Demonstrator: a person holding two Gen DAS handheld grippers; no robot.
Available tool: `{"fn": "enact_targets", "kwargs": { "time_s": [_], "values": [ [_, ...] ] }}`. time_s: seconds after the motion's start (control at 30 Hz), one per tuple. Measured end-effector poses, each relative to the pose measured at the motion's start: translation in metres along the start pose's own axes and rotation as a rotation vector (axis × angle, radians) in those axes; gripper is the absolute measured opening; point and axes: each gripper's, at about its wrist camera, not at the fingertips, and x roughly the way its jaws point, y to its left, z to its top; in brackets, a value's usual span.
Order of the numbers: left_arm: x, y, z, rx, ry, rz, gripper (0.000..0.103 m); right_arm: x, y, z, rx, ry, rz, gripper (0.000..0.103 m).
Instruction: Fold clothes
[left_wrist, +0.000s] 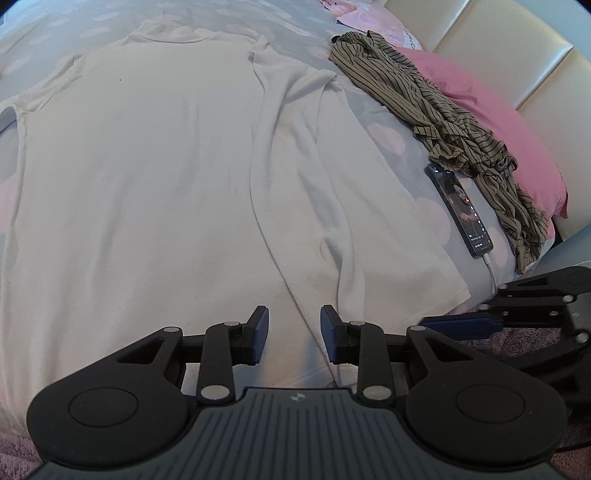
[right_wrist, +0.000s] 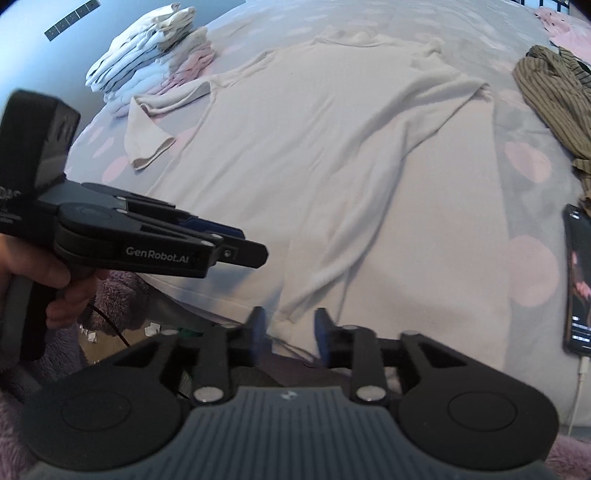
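I am looking down over the near edge of the bed (left_wrist: 399, 140), where a stack of folded clothes (right_wrist: 155, 62) is sitting toward the far left corner in the right wrist view. A cream shirt (left_wrist: 147, 166) is lying flat across the middle of the polka-dot cover, collar away from me, one sleeve folded in over its right side. My left gripper (left_wrist: 294, 334) is hovering over the shirt's hem at the near edge, jaws standing narrowly apart with nothing between the pads; a hand (right_wrist: 55, 280) is gripping its handle. My right gripper (right_wrist: 289, 334) is hanging just past the hem, jaws parted and empty. A phone (left_wrist: 460, 210) on a cable is lying beside the shirt, a striped garment (left_wrist: 436, 110) is crumpled toward the right edge, against a pink pillow (left_wrist: 509, 133).
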Motion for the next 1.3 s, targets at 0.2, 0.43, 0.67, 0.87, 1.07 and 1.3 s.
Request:
{"fn": "enact_targets", "kwargs": {
  "time_s": [0.2, 0.43, 0.67, 0.87, 1.07, 1.3],
  "values": [
    [0.001, 0.003, -0.002, -0.011, 0.001, 0.007, 0.027, 0.035, 0.000, 0.000, 0.015, 0.055, -0.017, 0.034],
    [-0.003, 0.006, -0.002, -0.017, -0.011, 0.000, 0.027, 0.042, -0.009, -0.001, 0.060, 0.058, 0.011, 0.005],
    [-0.005, 0.011, -0.001, -0.038, -0.012, -0.018, 0.028, -0.021, -0.027, -0.006, 0.180, 0.001, 0.032, 0.004],
    [0.001, 0.001, -0.005, -0.022, 0.041, -0.081, 0.028, -0.039, -0.025, -0.003, 0.143, -0.027, -0.009, 0.005],
    [0.002, -0.021, -0.020, 0.091, 0.069, -0.115, 0.039, -0.023, -0.034, -0.010, 0.169, 0.011, 0.001, 0.004],
    [0.002, -0.083, -0.041, 0.432, -0.029, -0.033, 0.042, -0.031, -0.054, -0.003, 0.316, -0.038, 0.073, 0.004]
  ]
}}
